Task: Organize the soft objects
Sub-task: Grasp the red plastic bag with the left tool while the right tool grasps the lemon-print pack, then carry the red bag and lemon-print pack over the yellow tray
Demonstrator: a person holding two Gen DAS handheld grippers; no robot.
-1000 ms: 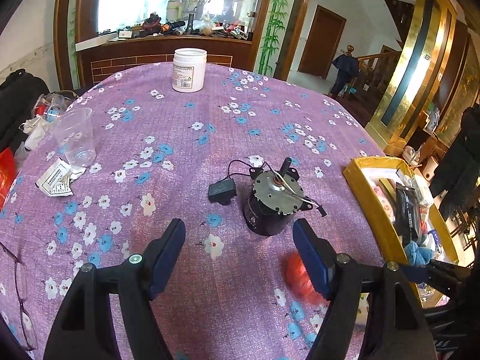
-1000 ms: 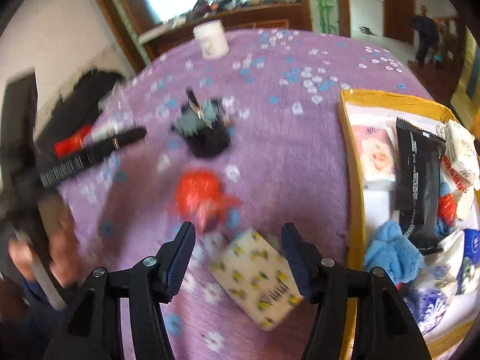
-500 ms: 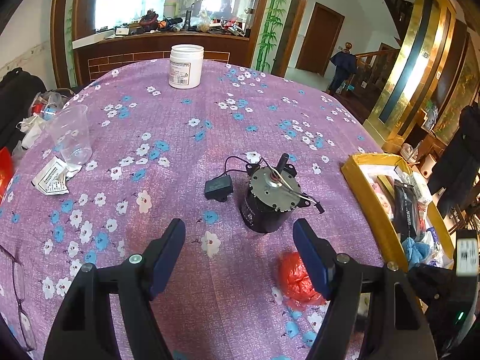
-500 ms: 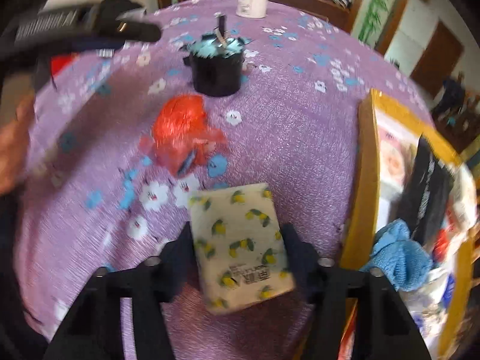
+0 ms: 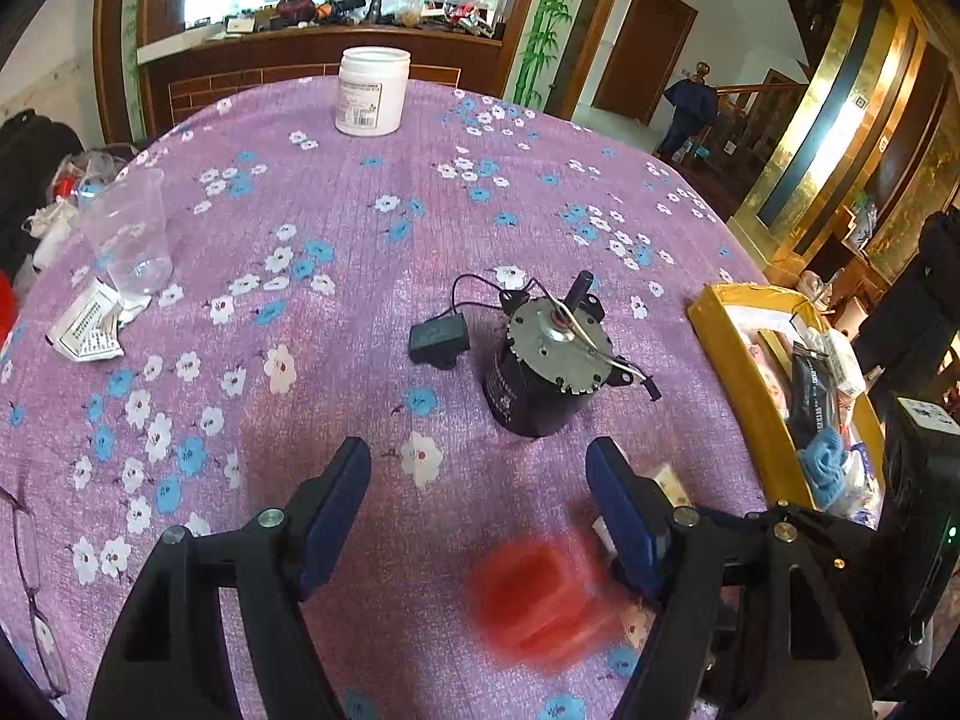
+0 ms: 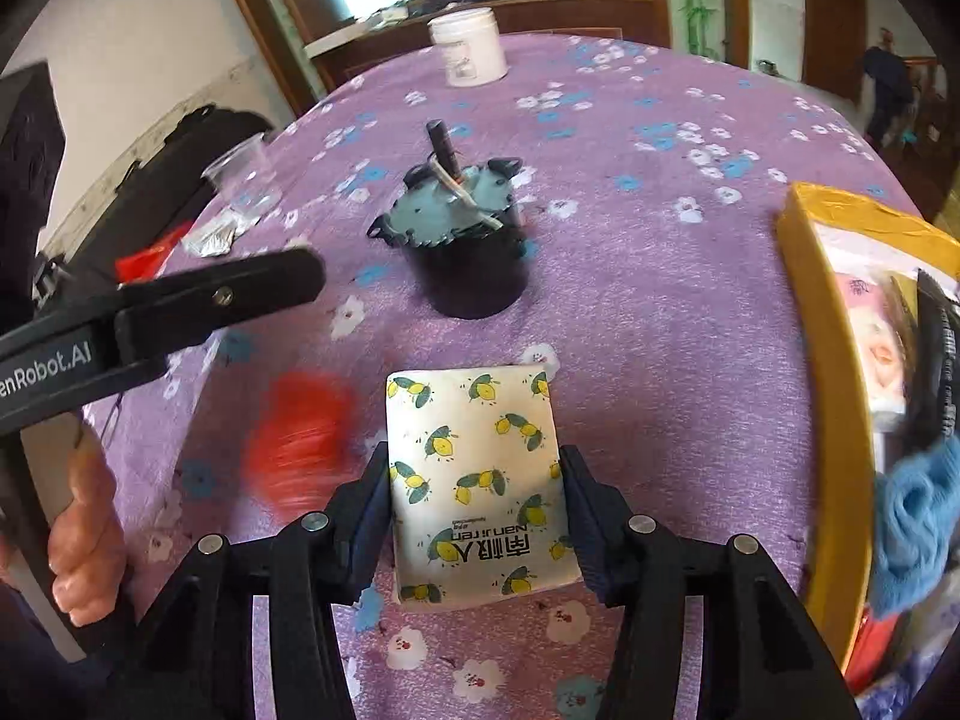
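Note:
A white tissue pack with a lemon print (image 6: 480,486) lies on the purple flowered tablecloth (image 6: 660,276). My right gripper (image 6: 474,474) has its fingers against both sides of the pack. A crumpled red plastic bag (image 6: 297,438) lies just left of it, blurred; it also shows in the left wrist view (image 5: 540,600). My left gripper (image 5: 480,498) is open and empty, just above the red bag. A yellow tray (image 6: 822,324) at the right holds soft items, among them a blue cloth (image 6: 912,516).
A black motor with wires (image 5: 540,366) stands in the middle of the table. A white jar (image 5: 372,90) is at the far edge. A clear plastic cup (image 5: 129,234) and a foil packet (image 5: 87,330) sit at the left.
My right gripper has come forward and closed around the lemon-print tissue pack. My left gripper has drawn back, so the red bag now lies between its fingers.

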